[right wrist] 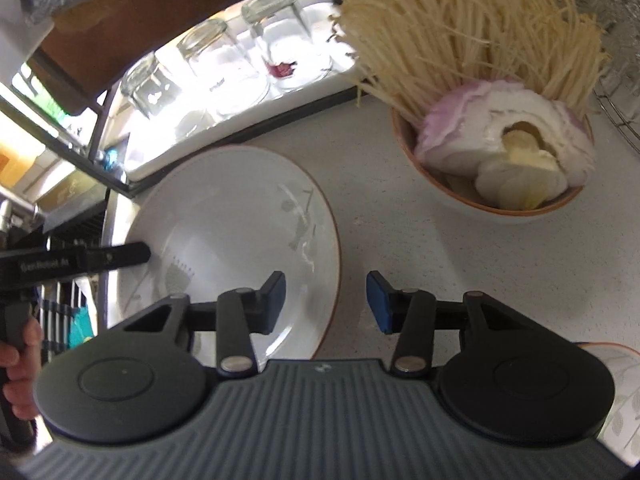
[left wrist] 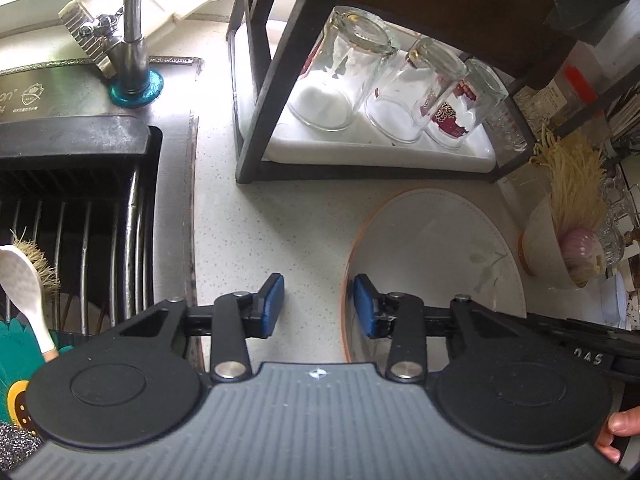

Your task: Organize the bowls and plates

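A white plate (left wrist: 436, 248) with an orange rim and a grey leaf pattern lies on the speckled counter. My left gripper (left wrist: 319, 306) is open and straddles its left rim, one blue pad outside and one over the plate, with a gap on both sides. My right gripper (right wrist: 326, 300) is open too and straddles the plate's (right wrist: 232, 216) right rim the same way. One of the left gripper's fingers (right wrist: 132, 254) shows over the plate's far-left edge. A bowl (right wrist: 520, 210) of enoki mushrooms and cut onion stands to the right of the plate.
Upturned glasses (left wrist: 340, 80) stand on a white tray under a black rack behind the plate. The sink's wire rack (left wrist: 80, 240), faucet (left wrist: 132, 20) and a white spoon (left wrist: 24, 280) lie to the left. Another patterned dish (right wrist: 624, 392) peeks in at the lower right.
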Tool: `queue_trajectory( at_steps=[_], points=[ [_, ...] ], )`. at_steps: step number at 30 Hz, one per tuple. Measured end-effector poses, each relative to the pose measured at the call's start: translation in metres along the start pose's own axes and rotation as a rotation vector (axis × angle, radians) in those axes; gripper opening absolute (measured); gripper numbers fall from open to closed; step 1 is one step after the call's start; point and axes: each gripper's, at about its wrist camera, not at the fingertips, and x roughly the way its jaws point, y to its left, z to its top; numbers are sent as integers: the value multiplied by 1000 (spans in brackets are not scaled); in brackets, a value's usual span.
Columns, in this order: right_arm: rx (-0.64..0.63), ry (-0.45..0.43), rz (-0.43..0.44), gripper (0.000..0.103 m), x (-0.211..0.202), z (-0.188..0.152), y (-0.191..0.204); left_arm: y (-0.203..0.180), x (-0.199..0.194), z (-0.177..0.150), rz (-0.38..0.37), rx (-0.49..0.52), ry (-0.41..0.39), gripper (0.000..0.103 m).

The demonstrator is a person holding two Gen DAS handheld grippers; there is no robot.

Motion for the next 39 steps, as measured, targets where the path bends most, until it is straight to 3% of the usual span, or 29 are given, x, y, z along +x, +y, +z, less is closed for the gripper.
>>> queue_trajectory(
  at_steps=[6, 13, 25, 39],
  points=[
    [-18, 13, 18, 29, 5, -2, 3, -6, 0, -3, -7, 18, -20, 30],
    [-29, 5, 33, 26, 6, -1, 1, -10, -2, -5, -15, -5, -32, 10],
    [-46, -16, 47, 17, -5, -4, -2, -18, -15, -8, 28, 18, -18, 7],
    [10, -109, 64, 17, -57, -22, -20, -59, -61, -15, -2, 74, -70, 6]
  ],
)
